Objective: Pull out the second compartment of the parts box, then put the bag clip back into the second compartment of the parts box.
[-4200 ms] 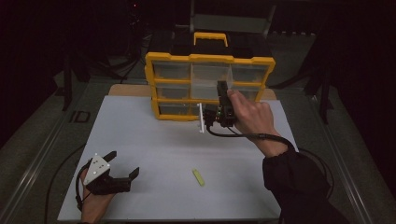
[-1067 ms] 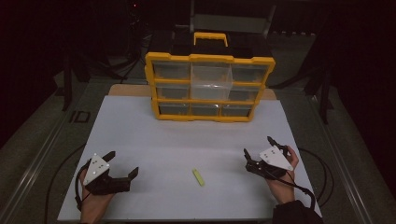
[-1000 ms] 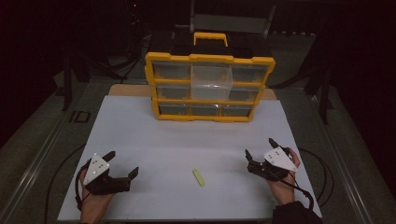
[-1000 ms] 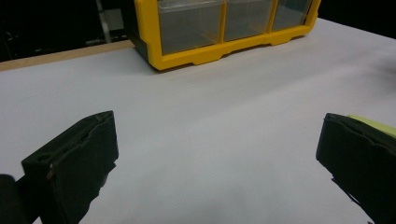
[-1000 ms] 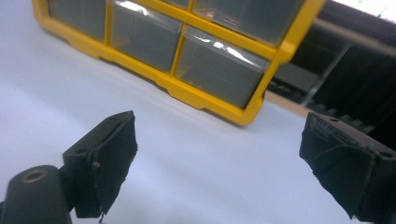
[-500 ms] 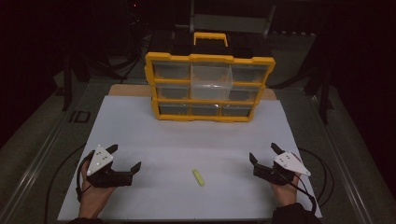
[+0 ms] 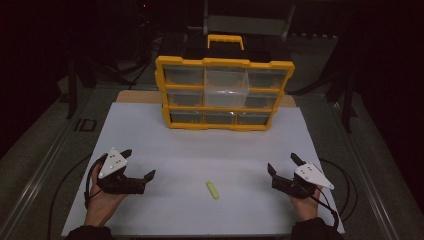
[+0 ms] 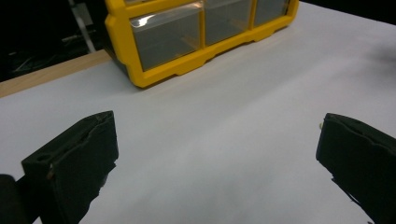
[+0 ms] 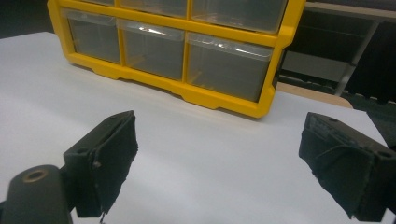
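A yellow drawer cabinet [image 7: 224, 92] with clear drawers stands at the far side of the white sheet [image 7: 200, 150]; it also appears as the cabinet [image 8: 196, 32] and the cabinet [image 9: 177, 42] in the gripper views. A small yellow-green stick [image 7: 212, 190] lies flat on the sheet near the front, between the hands. My left gripper [image 7: 137, 163] rests at the front left, open, nothing between its jaws [image 8: 215, 154]. My right gripper [image 7: 283, 163] rests at the front right, open and empty too [image 9: 219, 158].
A wooden board edge [image 7: 135, 96] shows behind the sheet. Cables [image 7: 345, 180] trail off the table's sides. Dark frame rails [image 7: 45, 165] run along both edges. A black and yellow handle [image 7: 224, 42] tops the cabinet.
The right hand drew back from the cabinet's lower drawers to the front right of the sheet and settled there. The left gripper shifted slightly. The stick stayed put.
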